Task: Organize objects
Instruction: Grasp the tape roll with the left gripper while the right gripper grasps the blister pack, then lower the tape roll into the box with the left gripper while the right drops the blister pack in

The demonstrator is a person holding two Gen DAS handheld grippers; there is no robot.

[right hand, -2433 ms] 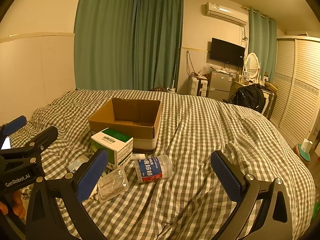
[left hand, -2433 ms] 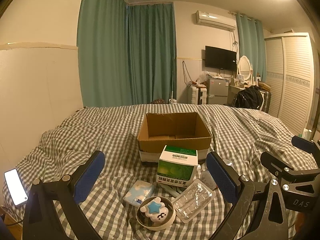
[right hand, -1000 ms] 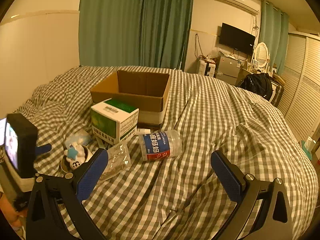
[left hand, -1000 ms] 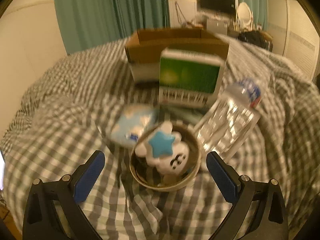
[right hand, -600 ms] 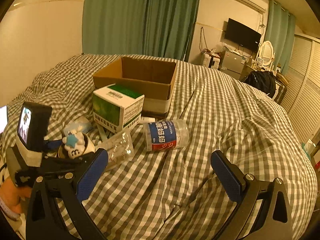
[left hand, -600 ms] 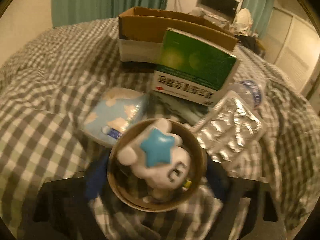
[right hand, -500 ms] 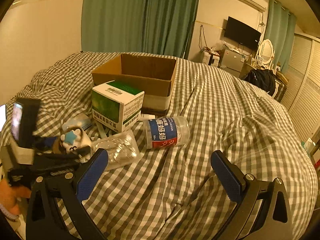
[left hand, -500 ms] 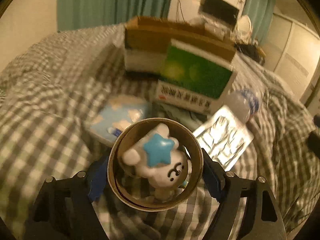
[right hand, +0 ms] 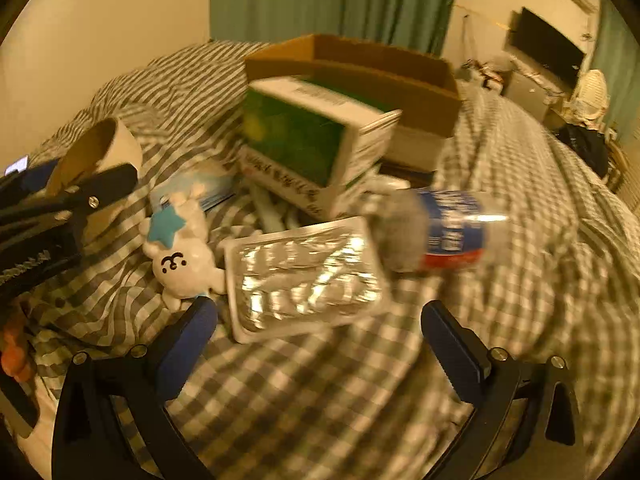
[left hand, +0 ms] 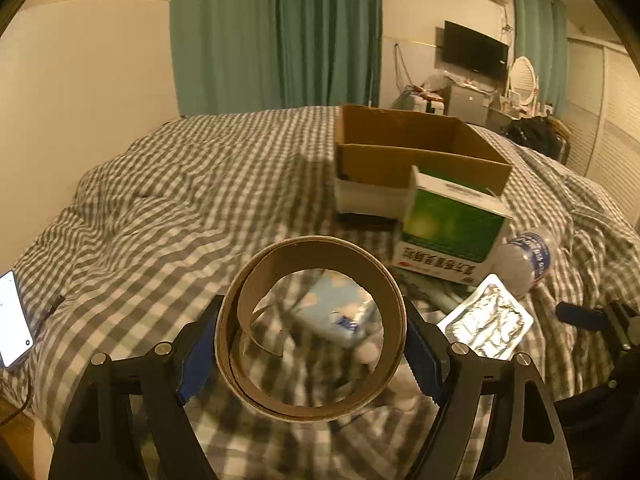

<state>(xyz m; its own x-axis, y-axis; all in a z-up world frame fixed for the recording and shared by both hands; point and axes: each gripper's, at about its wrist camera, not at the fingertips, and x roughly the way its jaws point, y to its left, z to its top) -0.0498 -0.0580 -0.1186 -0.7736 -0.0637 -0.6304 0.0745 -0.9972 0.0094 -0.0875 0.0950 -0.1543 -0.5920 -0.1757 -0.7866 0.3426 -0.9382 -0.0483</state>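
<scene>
My left gripper (left hand: 312,344) is shut on a brown cardboard tape ring (left hand: 240,304) and holds it up above the checked bedcover. The white plush toy with a blue star (right hand: 180,256) lies on the cover beside the ring (right hand: 96,152). My right gripper (right hand: 320,328) stands open low over the bed, with the silver blister pack (right hand: 304,280) just ahead of its fingers. Behind the pack lie a clear bottle with a blue label (right hand: 444,228), a green and white medicine box (right hand: 312,140) and the open cardboard box (right hand: 360,68). A blue tissue pack (left hand: 340,312) shows through the ring.
A lit phone (left hand: 12,320) lies at the bed's left edge, near the wall. The bedcover (left hand: 180,200) is rumpled, with folds to the right. Teal curtains, a television and a wardrobe stand beyond the bed. A person's hand (right hand: 16,344) holds the left gripper.
My left gripper dropped onto the ring, shut on it and raised it; the plush toy stayed behind on the bed. My right gripper came down and forward close to the blister pack.
</scene>
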